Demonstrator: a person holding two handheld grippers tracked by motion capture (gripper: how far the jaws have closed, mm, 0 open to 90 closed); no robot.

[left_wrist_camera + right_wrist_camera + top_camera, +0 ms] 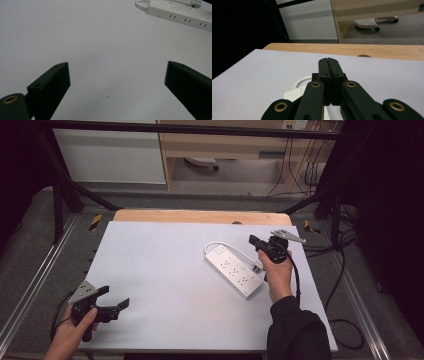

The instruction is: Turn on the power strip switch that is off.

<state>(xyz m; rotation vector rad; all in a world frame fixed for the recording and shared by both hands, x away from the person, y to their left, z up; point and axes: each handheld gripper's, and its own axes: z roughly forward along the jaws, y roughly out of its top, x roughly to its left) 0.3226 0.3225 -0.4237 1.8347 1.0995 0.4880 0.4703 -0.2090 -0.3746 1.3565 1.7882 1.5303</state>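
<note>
A white power strip (234,270) lies at an angle on the right half of the white table top (165,270), with its white cable (225,246) looped over it. My right gripper (254,241) hovers just beyond the strip's far right side, held by a hand in a dark sleeve. In the right gripper view its jaws (328,62) are pressed together with nothing between them, and the strip (292,94) lies under them. My left gripper (115,296) is at the near left corner, wide open (117,75) over bare table, with the strip (180,12) far ahead.
A wooden strip (200,216) runs along the table's far edge. Black frame bars (65,195) and loose cables (345,270) flank the table on the floor. A white cabinet (110,155) and a wooden shelf (225,145) stand behind.
</note>
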